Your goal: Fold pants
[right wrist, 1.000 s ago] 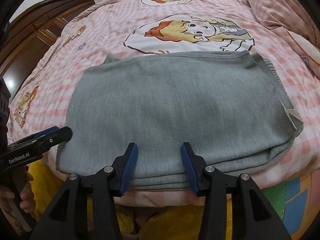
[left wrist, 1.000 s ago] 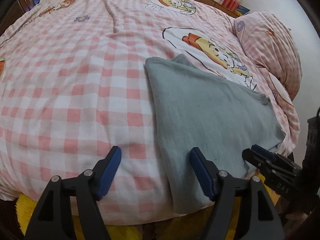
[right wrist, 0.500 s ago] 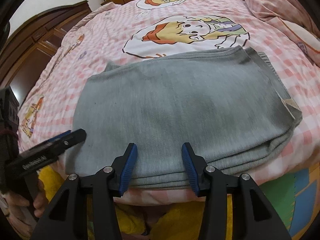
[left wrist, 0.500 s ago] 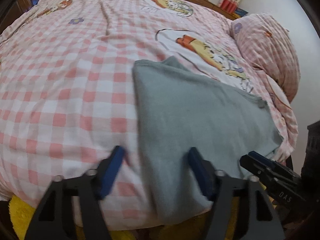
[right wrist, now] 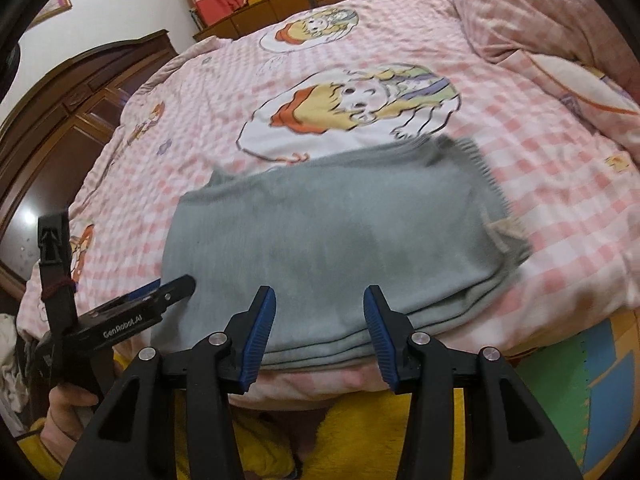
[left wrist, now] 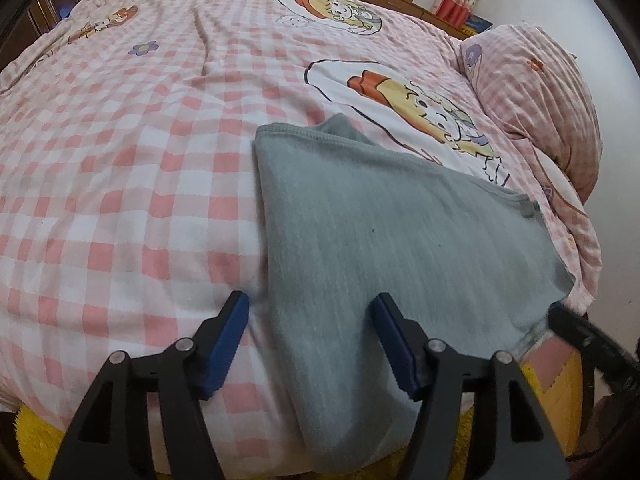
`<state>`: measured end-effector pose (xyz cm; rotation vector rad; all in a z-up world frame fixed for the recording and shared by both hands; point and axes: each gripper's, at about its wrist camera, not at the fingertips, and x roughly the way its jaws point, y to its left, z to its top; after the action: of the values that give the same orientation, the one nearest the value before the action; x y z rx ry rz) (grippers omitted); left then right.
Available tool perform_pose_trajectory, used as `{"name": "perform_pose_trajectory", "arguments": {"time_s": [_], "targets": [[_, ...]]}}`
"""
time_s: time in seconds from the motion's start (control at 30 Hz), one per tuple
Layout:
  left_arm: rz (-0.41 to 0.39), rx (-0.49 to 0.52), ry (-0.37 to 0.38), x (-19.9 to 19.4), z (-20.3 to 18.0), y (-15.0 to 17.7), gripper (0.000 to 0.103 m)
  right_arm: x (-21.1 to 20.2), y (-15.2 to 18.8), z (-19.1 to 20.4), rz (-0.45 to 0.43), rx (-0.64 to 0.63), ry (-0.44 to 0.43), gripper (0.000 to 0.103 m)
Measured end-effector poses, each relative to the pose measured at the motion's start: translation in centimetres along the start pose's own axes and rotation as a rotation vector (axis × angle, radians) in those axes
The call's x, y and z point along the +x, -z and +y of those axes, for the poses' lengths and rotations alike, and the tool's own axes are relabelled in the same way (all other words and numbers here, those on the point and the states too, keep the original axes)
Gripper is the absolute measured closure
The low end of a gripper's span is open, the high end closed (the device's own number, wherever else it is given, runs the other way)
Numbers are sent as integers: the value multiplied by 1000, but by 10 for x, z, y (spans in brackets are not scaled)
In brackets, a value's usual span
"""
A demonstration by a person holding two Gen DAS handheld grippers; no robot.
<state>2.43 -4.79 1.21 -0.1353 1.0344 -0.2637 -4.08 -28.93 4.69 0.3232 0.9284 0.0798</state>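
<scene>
1 pair of grey pants (right wrist: 332,248), folded into a flat stack of layers, at near edge of bed (left wrist: 120,200). Left claw (left wrist: 312,340) apart over its left edge, just widened; right claw (right wrist: 320,330) apart, empty, before its front fold. Pink checked cover, pillow (left wrist: 536,92), wooden cabinets (right wrist: 60,128).

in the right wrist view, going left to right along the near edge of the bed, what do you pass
left gripper → folded grey pants with the right gripper open in front of them → pink checked bedspread
</scene>
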Motion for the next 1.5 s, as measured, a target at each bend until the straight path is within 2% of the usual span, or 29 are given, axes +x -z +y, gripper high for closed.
{"name": "perform_pose_trajectory", "arguments": {"time_s": [0.03, 0.1, 0.27, 0.4, 0.5, 0.8, 1.0, 1.2, 1.33, 1.5], "targets": [[-1, 3, -2, 0, -1, 0, 38, -3, -2, -2, -4, 1, 12, 56], [-4, 9, 11, -3, -1, -1, 57, -7, -5, -6, -17, 5, 21, 56], [2, 21, 9, -5, -6, -4, 64, -14, -7, -17, -34, 28, 28, 56], [-3, 9, 15, -11, -5, -7, 80, -17, -4, -22, -42, 38, 22, 56], [-3, 1, 29, -18, -4, -12, 84, -19, -4, -26, -49, 44, 12, 56], [-46, 27, 36, -49, -22, -22, 89, -29, -1, -37, -80, 74, -16, 56], [-68, 98, 25, -67, -48, -32, 91, -33, 0, -44, -98, 91, -31, 56], [-98, 221, 72, -79, -94, -45, 93, -35, 4, -54, -105, 119, -50, 56], [-69, 243, 68, -66, -115, -48, 93, -36, 6, -59, -95, 129, -52, 56], [-26, 197, 48, -52, -104, -44, 93, -39, 7, -61, -92, 116, -42, 56]]}}
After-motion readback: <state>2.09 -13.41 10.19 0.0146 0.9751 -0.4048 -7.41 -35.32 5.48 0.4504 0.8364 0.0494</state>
